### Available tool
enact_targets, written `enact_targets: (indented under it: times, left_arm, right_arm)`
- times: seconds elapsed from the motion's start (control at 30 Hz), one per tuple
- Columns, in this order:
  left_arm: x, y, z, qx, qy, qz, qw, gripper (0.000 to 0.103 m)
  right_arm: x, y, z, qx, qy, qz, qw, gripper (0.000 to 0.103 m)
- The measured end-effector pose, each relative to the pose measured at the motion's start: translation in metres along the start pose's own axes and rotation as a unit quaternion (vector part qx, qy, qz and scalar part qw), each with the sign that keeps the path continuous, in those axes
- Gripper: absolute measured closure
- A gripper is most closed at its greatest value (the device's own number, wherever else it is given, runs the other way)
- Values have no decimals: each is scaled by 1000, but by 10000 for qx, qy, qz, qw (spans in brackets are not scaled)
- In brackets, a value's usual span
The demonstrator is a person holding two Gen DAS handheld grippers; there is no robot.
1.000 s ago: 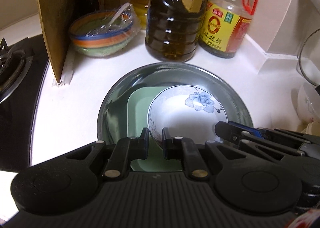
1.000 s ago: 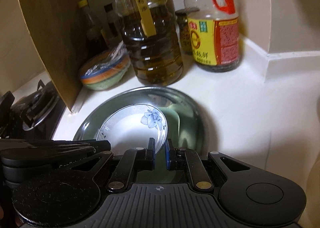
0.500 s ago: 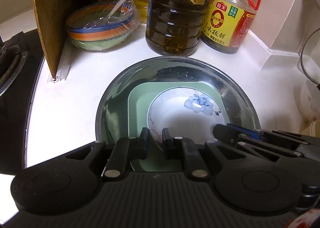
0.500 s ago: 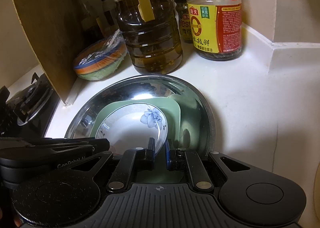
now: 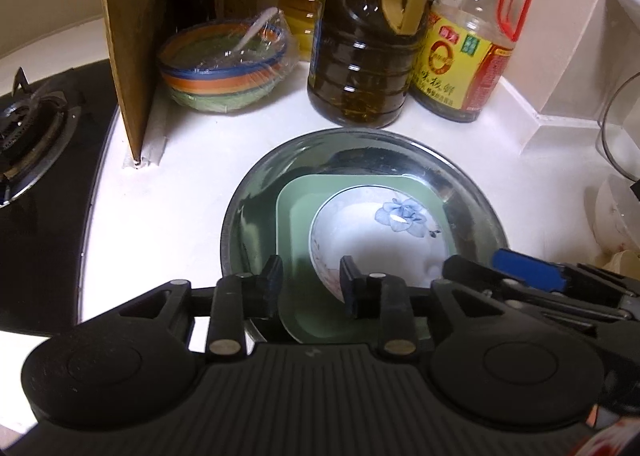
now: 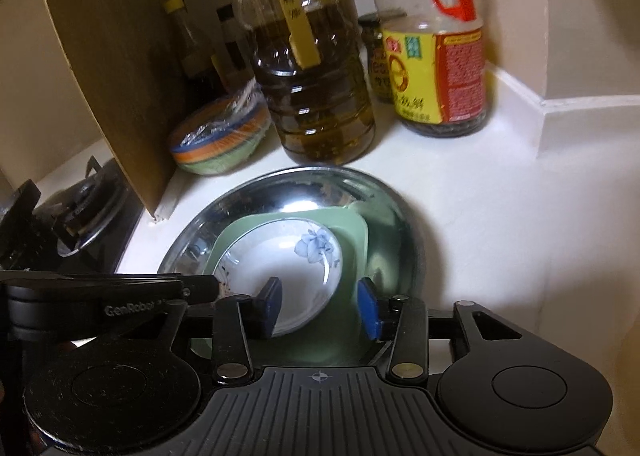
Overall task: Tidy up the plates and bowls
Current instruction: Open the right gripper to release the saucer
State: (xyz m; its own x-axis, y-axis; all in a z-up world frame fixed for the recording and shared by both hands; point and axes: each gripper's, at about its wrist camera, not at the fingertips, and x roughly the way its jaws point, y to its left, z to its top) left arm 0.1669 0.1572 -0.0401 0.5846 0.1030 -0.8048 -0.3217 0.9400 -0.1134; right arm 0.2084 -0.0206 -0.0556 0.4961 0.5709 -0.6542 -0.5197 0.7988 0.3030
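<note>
Now both grippers, left (image 5: 308, 280) and right (image 6: 320, 306), are hanging wide open, gripping nothing, over bowl (image 5: 380, 232) sitting in green dish (image 5: 296, 211) inside steel basin (image 5: 256, 191).

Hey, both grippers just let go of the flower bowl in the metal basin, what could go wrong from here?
1. Each open hand-held gripper, left and right, straddles the flower bowl's rim, so pulling back crookedly could snag it.
2. The bowl sits on the green plate inside the metal basin, apparently off-centre; a nudge might slide it.
3. The oil bottle stands close behind the basin, so pushing the basin could knock it.
</note>
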Motion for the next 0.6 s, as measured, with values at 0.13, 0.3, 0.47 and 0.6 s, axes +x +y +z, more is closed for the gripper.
enact_targets:
  times: [0.13, 0.3, 0.47, 0.6]
  left_arm:
    - [-14, -9, -4, 94, -51, -108, 9999, 71]
    - [-26, -30, -10, 296, -51, -318, 9990, 70]
    - [-37, -57, -17, 594, -96, -461, 9971, 70]
    - [-43, -75, -24, 799, -99, -578, 9951, 70]
  right_arm:
    - [-19, -12, -4, 164, -70, -120, 9998, 38]
    - [-43, -32, -9, 414, -89, -284, 9987, 35]
    - [-70, -45, -17, 533, -150, -423, 9976, 33]
    - [-89, -54, -25, 596, -158, -517, 9968, 32]
